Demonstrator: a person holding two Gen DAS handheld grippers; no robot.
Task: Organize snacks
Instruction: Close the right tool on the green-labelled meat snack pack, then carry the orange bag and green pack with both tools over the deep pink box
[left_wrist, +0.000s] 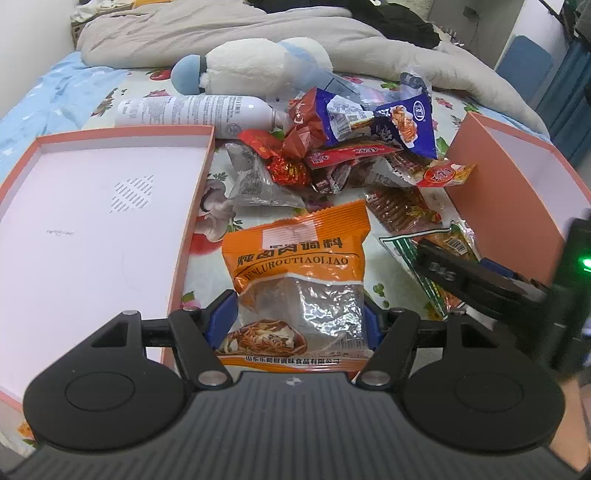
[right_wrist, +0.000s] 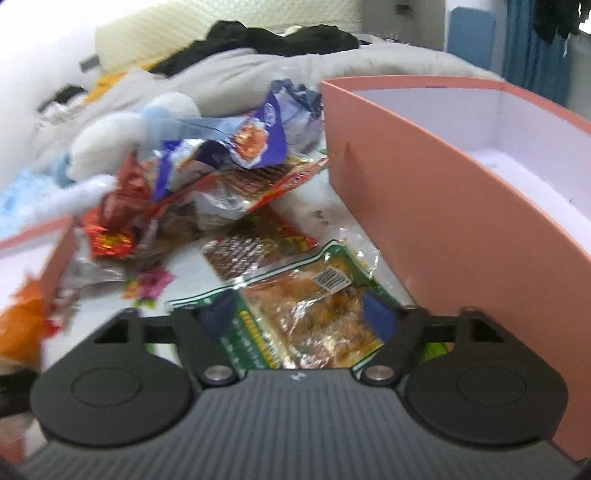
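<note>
An orange seasoning packet (left_wrist: 299, 251) sits between the blue pads of my left gripper (left_wrist: 298, 308), which is shut on its lower part just right of a shallow pink tray (left_wrist: 92, 206). My right gripper (right_wrist: 297, 310) is open, its fingers standing either side of a green-edged snack packet (right_wrist: 314, 295) that lies flat on the bedsheet; the pads do not press on it. That gripper also shows in the left wrist view as the right gripper (left_wrist: 443, 266), over the green-edged packet (left_wrist: 402, 251). A deep pink box (right_wrist: 424, 184) stands right beside it.
A loose pile of snack packets (left_wrist: 351, 147) lies between the tray and the deep pink box (left_wrist: 509, 177), with a blue packet (left_wrist: 402, 122) on top. Behind it lie a white bottle (left_wrist: 192, 110), a plush toy (left_wrist: 258, 62) and a grey blanket (left_wrist: 369, 48).
</note>
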